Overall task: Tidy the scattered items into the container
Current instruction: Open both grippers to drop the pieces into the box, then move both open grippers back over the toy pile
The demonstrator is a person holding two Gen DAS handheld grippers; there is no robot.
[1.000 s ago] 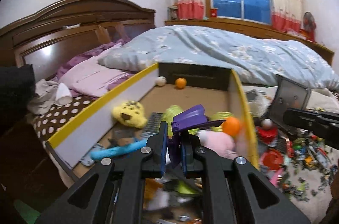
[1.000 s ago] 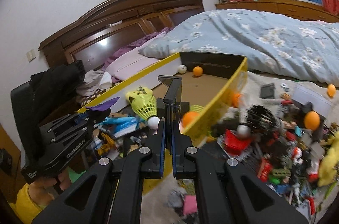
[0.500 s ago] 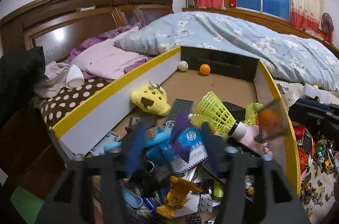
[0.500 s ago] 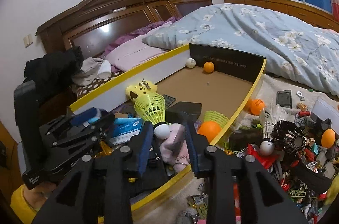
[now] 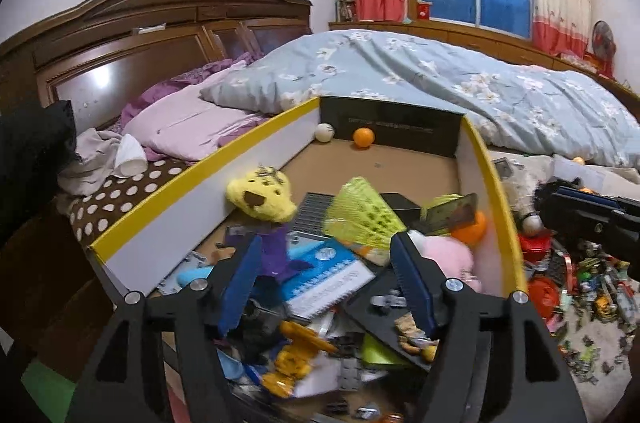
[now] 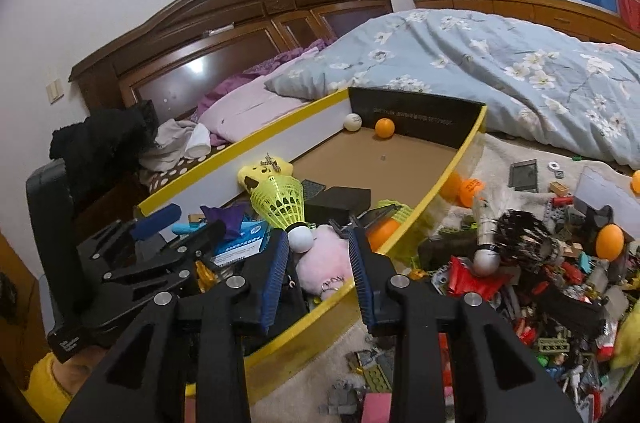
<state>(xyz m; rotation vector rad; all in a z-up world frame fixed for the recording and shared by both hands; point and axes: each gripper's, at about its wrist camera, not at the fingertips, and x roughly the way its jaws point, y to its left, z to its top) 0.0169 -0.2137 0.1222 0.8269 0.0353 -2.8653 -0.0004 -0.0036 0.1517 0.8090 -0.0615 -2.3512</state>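
Bedroom, bed surface: a yellow-rimmed box point(image 5: 496, 183) lies on it, half filled. Our left gripper point(image 5: 328, 283) has just been opening wide above the box; a purple toy point(image 5: 276, 255) hangs loose between the jaws, unpressed. Our right gripper point(image 6: 318, 273) stands half open, empty. We judge it best to lift clear slowly, then fetch from the scattered pile point(image 6: 540, 263).

No legible text: faint print on the box's black end wall point(image 6: 416, 121) unreadable

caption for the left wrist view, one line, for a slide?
Open left gripper above the toy-filled yellow-rimmed box, purple toy lying inside.
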